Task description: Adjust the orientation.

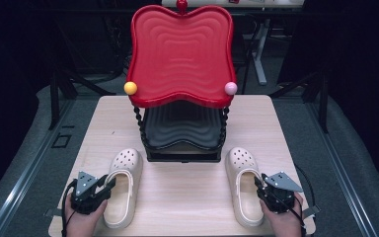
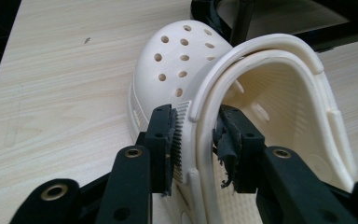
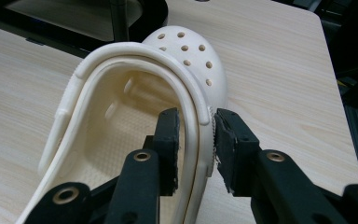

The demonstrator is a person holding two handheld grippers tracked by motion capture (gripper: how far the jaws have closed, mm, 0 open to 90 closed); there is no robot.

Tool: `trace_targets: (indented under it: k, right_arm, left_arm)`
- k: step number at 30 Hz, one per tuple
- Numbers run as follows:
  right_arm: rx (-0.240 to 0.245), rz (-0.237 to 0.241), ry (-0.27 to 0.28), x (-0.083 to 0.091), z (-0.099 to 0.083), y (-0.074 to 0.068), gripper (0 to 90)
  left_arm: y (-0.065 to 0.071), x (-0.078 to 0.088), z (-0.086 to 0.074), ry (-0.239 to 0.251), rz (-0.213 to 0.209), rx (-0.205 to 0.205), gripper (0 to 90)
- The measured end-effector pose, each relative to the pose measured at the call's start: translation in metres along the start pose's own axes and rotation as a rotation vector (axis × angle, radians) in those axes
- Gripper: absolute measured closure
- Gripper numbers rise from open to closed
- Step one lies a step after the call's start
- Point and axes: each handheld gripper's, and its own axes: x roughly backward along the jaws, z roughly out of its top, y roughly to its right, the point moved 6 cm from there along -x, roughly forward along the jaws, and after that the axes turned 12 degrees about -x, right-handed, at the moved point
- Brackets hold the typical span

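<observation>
Left gripper (image 1: pixel 109 182): held in the person's left hand (image 1: pixel 81 219) at the near left corner of the table; one jaw is outside and one inside the side wall of the left clog. In the left gripper view the outer pad (image 2: pixel 168 135) lies against the ribbed side, while the inner pad is right at the wall and I cannot tell whether it presses.
Right gripper (image 1: pixel 259 183): held in the right hand (image 1: pixel 286 219) at the near right corner; its jaws straddle the side wall of the right clog, but in the right gripper view narrow gaps show on both sides of the wall, so it is not clamped.
Left clog (image 1: pixel 123 185): cream, with holes over the toe, lying flat on the table near the front edge, toe pointing at the rack.
Right clog (image 1: pixel 244 185): the matching one, also flat, toe pointing at the rack, well apart from its twin.
Rack (image 1: pixel 182 133): black, two tiers, standing behind and between the clogs, with a red wavy tray (image 1: pixel 180 54) on top.
Knobs: a yellow ball (image 1: pixel 130 88) and a pink ball (image 1: pixel 231 88) at the tray's front corners.
Table (image 1: pixel 187 192): light wood.
</observation>
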Motion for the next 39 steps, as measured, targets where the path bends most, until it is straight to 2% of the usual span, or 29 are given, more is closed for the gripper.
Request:
trace_targets:
  k: [4,6,11,17,24,33,39]
  right_arm:
    - [0.018,-0.014,-0.007,-0.004,0.0,0.0,72.2]
    - [0.02,-0.016,-0.025,-0.006,0.0,0.002,72.9]
    - [0.007,-0.004,-0.022,-0.007,0.0,0.003,73.2]
    - [0.02,-0.026,-0.02,-0.008,0.001,0.004,73.7]
    - [-0.039,-0.001,-0.044,-0.006,0.002,0.004,75.6]
    - [-0.064,0.028,-0.024,0.007,0.005,-0.006,76.7]
    - [-0.053,0.025,0.012,0.027,0.012,-0.013,76.7]
  left_arm:
    - [-0.001,-0.003,0.0,-0.009,0.021,-0.015,70.1]
    - [-0.001,-0.003,0.0,-0.011,0.023,-0.015,70.7]
    - [-0.001,-0.003,0.001,-0.018,0.025,-0.019,72.0]
    - [-0.002,-0.003,0.001,-0.016,0.03,-0.021,73.4]
    - [-0.002,-0.001,0.002,-0.029,0.02,-0.035,74.8]
    - [0.0,0.01,0.008,-0.007,0.001,-0.024,76.0]
    - [-0.001,0.025,0.017,0.012,0.002,-0.029,76.0]
